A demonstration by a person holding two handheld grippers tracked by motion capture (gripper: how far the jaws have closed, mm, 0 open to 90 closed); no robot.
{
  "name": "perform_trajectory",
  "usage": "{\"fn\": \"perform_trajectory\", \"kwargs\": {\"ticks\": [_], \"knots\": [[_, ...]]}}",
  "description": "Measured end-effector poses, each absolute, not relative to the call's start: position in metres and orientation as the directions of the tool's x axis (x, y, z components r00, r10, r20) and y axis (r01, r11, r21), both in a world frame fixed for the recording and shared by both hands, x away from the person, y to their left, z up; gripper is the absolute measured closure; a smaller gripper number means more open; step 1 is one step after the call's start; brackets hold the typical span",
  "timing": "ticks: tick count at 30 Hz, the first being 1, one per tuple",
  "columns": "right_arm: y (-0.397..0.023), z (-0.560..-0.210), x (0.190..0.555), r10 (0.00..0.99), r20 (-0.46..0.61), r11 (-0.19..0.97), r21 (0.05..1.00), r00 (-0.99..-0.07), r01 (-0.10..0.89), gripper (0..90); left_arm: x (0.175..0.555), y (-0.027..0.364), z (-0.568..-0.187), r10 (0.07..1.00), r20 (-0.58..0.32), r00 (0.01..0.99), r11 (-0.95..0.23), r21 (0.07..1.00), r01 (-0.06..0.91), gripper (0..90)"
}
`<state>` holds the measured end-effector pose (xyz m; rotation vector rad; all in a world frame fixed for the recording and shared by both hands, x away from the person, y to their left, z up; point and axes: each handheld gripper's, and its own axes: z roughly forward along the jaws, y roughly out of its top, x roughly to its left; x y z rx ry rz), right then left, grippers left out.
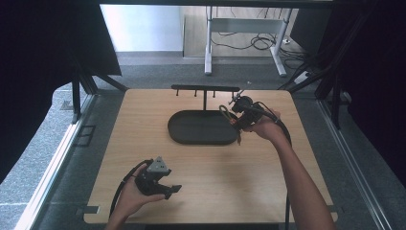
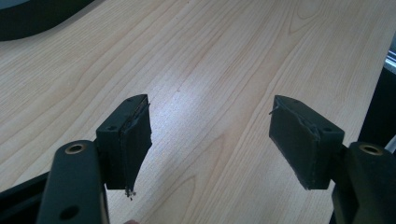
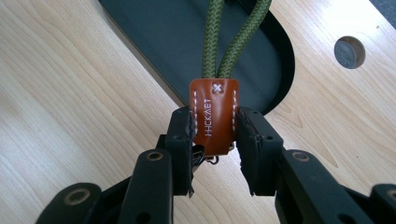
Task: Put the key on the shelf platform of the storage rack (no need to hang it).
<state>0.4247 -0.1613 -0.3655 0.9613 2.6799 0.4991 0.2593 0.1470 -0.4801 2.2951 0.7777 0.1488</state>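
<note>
My right gripper (image 3: 214,127) is shut on a brown leather key-fob tab (image 3: 214,114) with white stitching. The tab's green cord loop (image 3: 212,37) runs away from the jaws, over the black oval tray (image 3: 159,32). In the high view this gripper (image 1: 241,116) hovers at the tray's (image 1: 184,132) right end, with the cord loop (image 1: 223,111) sticking out to its left. My left gripper (image 1: 171,189) rests low near the table's front left. Its jaws (image 2: 210,135) stand wide apart with only bare wood between them.
A black rack with small hooks (image 1: 205,88) rises on a post behind the tray. The light wooden table (image 1: 143,143) has a round hole (image 3: 349,51) near the tray's end. Dark curtains and metal frame posts flank the table.
</note>
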Motion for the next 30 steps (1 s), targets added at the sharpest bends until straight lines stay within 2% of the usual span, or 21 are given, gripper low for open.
{"fn": "perform_trajectory", "kwargs": {"ticks": [30], "knots": [[-0.156,-0.371,0.443,0.665,-0.104,0.709,0.398,-0.739,0.582,67.5,0.260,0.147,-0.481,0.572,-0.107,0.813,-0.579,0.650,0.492,30.2]]}}
